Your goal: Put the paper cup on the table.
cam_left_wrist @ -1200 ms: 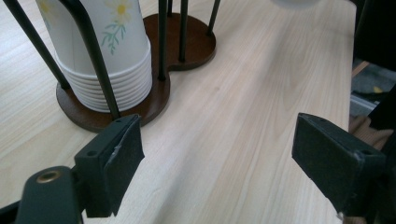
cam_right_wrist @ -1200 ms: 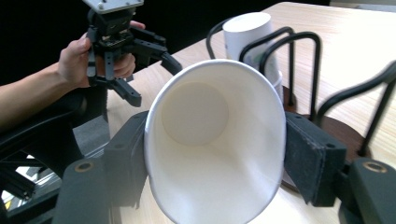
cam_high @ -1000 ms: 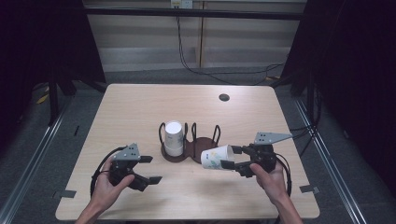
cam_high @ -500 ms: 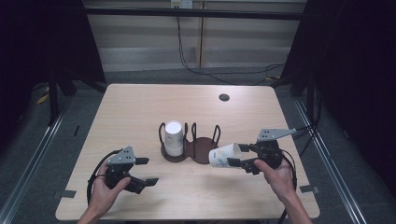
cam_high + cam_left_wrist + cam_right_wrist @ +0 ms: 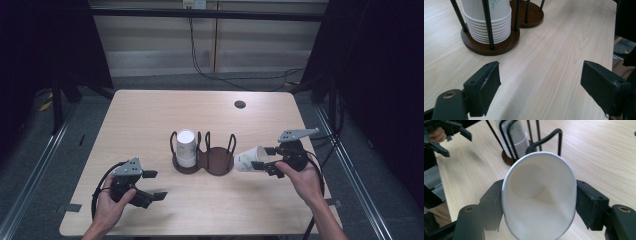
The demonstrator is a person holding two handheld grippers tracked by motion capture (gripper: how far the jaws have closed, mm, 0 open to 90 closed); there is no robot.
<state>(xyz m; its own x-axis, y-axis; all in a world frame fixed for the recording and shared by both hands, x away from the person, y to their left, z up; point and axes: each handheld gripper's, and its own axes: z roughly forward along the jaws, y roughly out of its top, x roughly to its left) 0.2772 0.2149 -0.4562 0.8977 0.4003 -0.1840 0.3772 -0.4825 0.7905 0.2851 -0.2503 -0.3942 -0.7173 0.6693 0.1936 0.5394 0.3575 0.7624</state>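
Note:
A dark wooden two-ring cup holder (image 5: 220, 165) stands mid-table. Its left ring holds an upside-down stack of white paper cups (image 5: 186, 147); its right ring is bare. My right gripper (image 5: 260, 164) is shut on a single paper cup (image 5: 246, 160), held sideways just right of the holder, mouth facing the hand. In the right gripper view this cup (image 5: 539, 195) is squeezed oval between the pads (image 5: 587, 202). My left gripper (image 5: 152, 186) hovers low at front left, open, nothing between its fingers. The left gripper view shows the stack (image 5: 487, 22) ahead on the holder base (image 5: 499, 46).
A small dark round grommet (image 5: 240, 104) sits near the table's far right edge. Bare wood (image 5: 150, 115) spreads around the holder. Metal rails and cables run along the floor beside the table.
My right gripper has carried the paper cup to the right and slightly up, away from the holder. The left gripper has barely shifted.

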